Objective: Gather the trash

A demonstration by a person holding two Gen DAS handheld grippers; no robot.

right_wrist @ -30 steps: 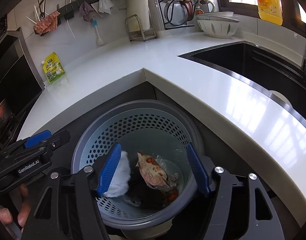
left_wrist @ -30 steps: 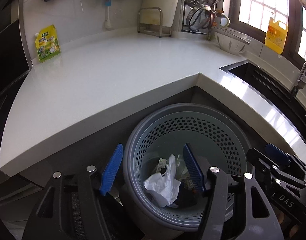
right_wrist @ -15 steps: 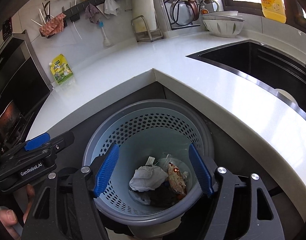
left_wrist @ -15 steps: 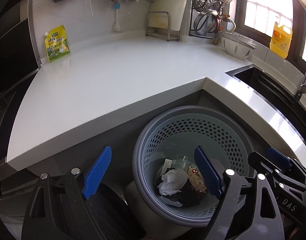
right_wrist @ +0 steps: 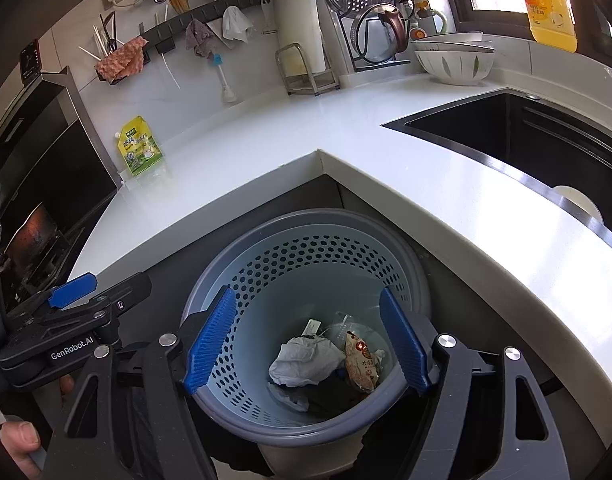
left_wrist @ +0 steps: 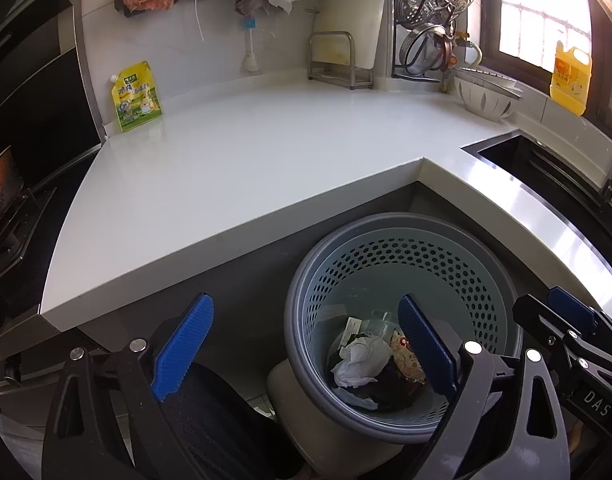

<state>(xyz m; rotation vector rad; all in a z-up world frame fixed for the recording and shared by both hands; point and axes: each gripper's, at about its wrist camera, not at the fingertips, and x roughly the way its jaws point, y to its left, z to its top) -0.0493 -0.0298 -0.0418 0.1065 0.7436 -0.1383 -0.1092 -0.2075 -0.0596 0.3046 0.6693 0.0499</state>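
Sink basin (right_wrist: 518,136) fully visible rightward only

A glossy white L-shaped worktop (left_wrist: 266,152) fills mid-frame; white wall panels (left_wrist: 178,56) behind, a bright dark-framed window (left_wrist: 546,12) upper right.

We see grey perforated bin (right_wrist: 306,264) upright below counter corner; crumpled white paper (right_wrist: 304,360) and snack wrapper (right_wrist: 360,366) at bottom.
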